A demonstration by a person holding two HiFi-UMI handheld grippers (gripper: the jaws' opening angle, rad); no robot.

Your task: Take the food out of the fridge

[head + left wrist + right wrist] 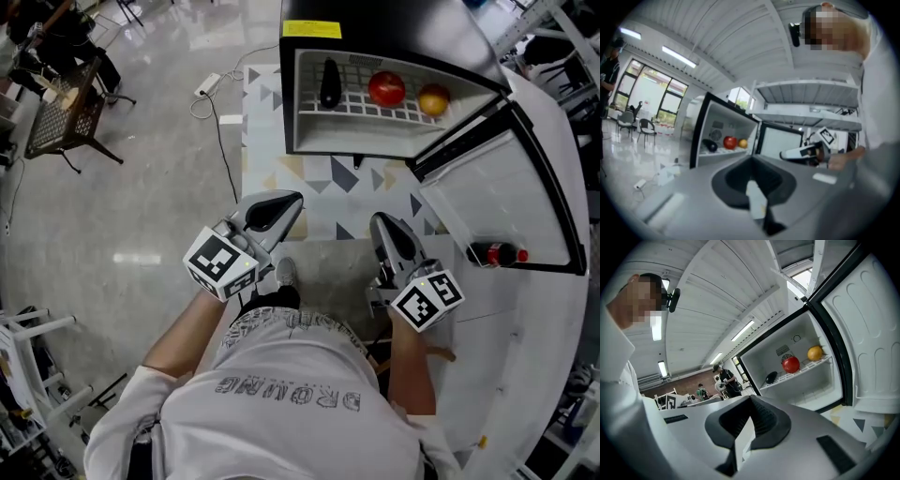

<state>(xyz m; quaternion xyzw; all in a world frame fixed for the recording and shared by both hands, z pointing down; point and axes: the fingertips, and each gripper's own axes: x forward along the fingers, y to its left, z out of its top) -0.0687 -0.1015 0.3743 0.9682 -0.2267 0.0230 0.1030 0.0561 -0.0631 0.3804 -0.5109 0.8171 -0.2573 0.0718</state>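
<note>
A small black fridge point(375, 37) stands open on the floor ahead of me. On its white wire shelf lie a dark eggplant point(330, 82), a red round fruit point(386, 89) and an orange one point(433, 99). The same three show in the left gripper view as eggplant point(710, 145), red fruit point(730, 142) and orange fruit point(743, 143), and in the right gripper view as eggplant point(771, 377), red fruit point(791, 364) and orange fruit point(815, 353). My left gripper point(281, 208) and right gripper point(382, 223) are both shut and empty, well short of the fridge.
The fridge door point(506, 202) swings out to the right, with a dark bottle point(497, 254) lying in its shelf. A patterned mat point(328, 183) lies before the fridge. A power strip with cable point(207, 85) and a chair point(66, 117) are at the left. People point(724, 378) stand far off.
</note>
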